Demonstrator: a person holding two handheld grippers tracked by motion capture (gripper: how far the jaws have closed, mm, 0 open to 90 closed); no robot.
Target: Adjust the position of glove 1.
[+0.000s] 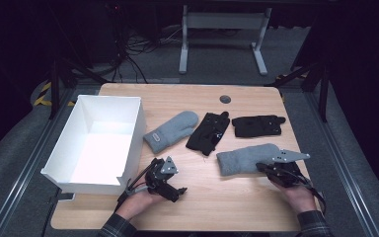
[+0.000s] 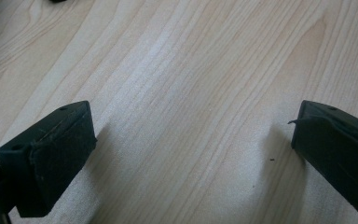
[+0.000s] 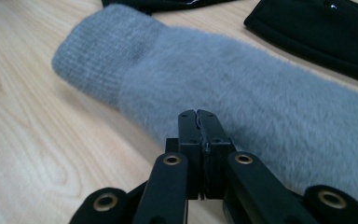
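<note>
Right gripper (image 3: 199,114) jaws pinched together on the near edge of the grey mitten (image 3: 242,88) lying on the surface (image 1: 212,197), left gripper (image 2: 193,135) jaws wide and empty; may lose the mitten on lifting, only fluff being caught

Two grey mittens (image 1: 170,131), two black gloves (image 1: 208,132), one white box (image 1: 134,129).

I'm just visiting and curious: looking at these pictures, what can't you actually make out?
- Whether the right gripper, its jaws shut, pinches any fuzz of the near grey mitten: its own tips hide the contact in the right gripper view.
- The white box floor: washed out by glare in the high view.
- The black gloves: too dark for detail.
</note>
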